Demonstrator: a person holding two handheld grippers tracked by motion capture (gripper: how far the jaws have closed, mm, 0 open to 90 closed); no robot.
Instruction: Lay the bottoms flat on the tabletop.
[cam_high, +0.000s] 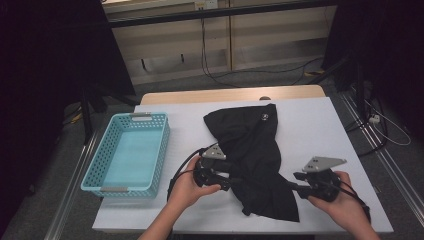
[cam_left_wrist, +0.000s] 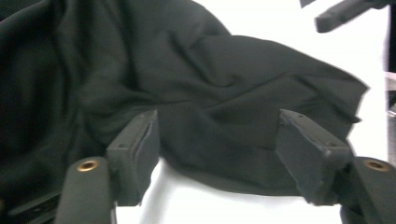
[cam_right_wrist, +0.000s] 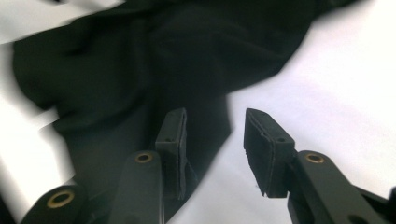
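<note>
A crumpled black garment (cam_high: 255, 150) lies across the middle of the white table (cam_high: 315, 125), with a small white mark near its far end. My left gripper (cam_high: 232, 182) points at the garment's left edge from the near left. In the left gripper view its jaws stand wide apart (cam_left_wrist: 217, 119), with the cloth's hem (cam_left_wrist: 210, 93) lying between them and untouched by the pads. My right gripper (cam_high: 292, 186) points at the garment's near right corner. Its jaws (cam_right_wrist: 215, 116) are parted, the left one over the cloth (cam_right_wrist: 140, 70) and the right one over bare table.
A light blue plastic basket (cam_high: 162, 150) stands at the table's left side with nothing in it. The table's near edge runs just behind both hands. Cables lie on the floor beyond the far edge and to the right.
</note>
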